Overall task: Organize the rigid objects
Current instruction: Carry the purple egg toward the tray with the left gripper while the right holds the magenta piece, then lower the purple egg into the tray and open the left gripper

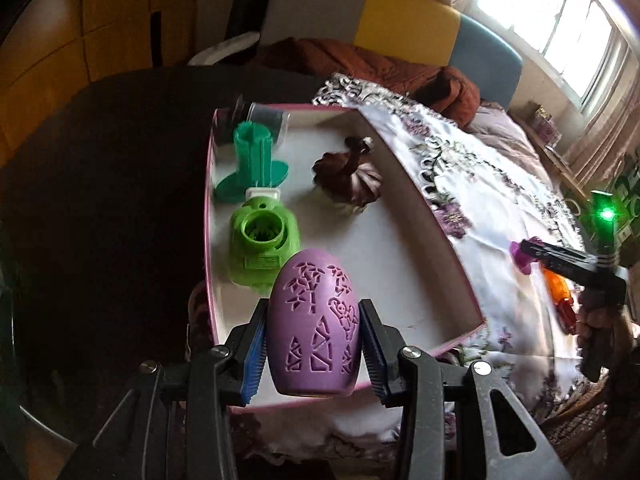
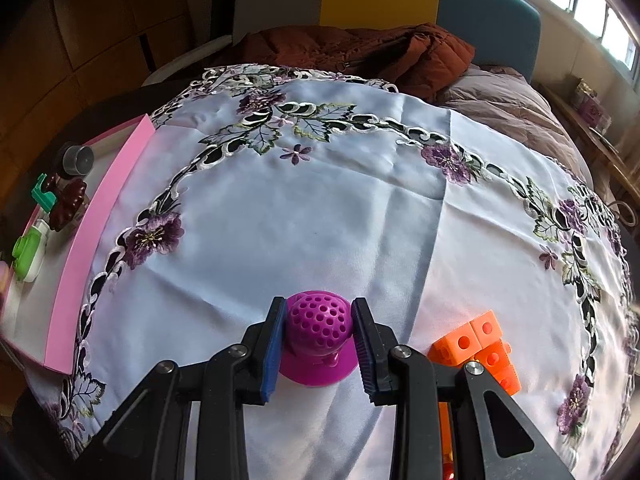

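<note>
In the left wrist view, the left gripper [image 1: 314, 344] sits at the bottom centre of the frame, its 2 blue-padded jaws clamped on the sides of a lilac egg-shaped ornament [image 1: 314, 320] with cut-out patterns. The egg stands upright between the pads, above the near end of a shallow pink-rimmed tray [image 1: 424, 216] with a white floor. Inside the tray, toward the left centre of the frame, lie a lime green plastic piece with a round opening [image 1: 262, 244], a teal green stand [image 1: 254, 160] beyond it, and a grey-capped clear container [image 1: 266, 118] in the far corner. A dark brown flower-like figure [image 1: 348, 178] lies in the middle of the tray.

The tray rests on a white tablecloth embroidered with purple flowers [image 1: 492, 200]. At the right edge of this view the right gripper [image 1: 528, 256] appears, somewhat blurred, held by a hand [image 1: 600, 320].

In the right wrist view, the right gripper [image 2: 318, 340] is at the bottom centre, jaws closed on a magenta perforated dome with a flared base [image 2: 318, 328]; the base seems to rest on the cloth, though the contact is hard to judge. Just to the lower right lies a cluster of orange linking cubes [image 2: 480, 344]. The tray occupies the left edge of this view.
</note>
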{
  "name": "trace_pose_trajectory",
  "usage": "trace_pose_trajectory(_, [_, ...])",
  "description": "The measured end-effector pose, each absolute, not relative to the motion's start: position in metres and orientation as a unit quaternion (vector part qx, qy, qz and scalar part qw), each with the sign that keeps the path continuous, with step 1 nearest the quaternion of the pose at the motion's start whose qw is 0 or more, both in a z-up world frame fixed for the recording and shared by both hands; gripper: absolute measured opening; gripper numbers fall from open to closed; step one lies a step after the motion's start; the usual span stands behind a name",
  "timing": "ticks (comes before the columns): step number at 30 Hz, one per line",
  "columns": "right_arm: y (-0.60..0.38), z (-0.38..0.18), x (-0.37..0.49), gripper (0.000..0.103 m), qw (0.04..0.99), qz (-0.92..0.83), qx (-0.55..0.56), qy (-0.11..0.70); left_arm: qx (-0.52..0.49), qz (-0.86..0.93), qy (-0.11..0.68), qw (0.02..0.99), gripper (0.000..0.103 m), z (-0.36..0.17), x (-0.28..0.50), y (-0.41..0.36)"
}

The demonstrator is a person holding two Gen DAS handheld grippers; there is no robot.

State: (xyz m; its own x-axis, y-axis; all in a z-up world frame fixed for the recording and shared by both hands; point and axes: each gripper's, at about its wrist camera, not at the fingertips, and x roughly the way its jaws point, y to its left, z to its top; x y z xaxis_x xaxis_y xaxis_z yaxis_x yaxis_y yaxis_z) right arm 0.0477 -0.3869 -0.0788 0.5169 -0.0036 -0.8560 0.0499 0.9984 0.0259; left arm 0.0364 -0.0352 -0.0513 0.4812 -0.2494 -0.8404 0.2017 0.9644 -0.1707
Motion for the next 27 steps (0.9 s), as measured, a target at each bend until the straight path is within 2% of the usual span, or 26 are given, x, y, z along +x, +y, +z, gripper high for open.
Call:
trace_pose_trajectory(5, [-0.386, -0.079, 0.048, 0.033, 0.871, -0.014, 0.023, 0.491, 0.003, -0.099, 0.492, 0.865, 0.039, -0.068, 0.053, -0.035])
trace_pose_trajectory(12, [-0.386, -0.079, 0.047, 0.033, 0.871, -0.015, 0.022, 0.491, 0.029, -0.090, 0.492, 0.866, 0.040, -0.080, 0.061, -0.039])
trace_pose_trajectory(27, [-0.386, -0.080, 0.047, 0.033, 0.871, -0.018, 0.018, 0.491, 0.028, -0.080, 0.439, 0.895, 0.044, -0.037, 0.045, -0.036])
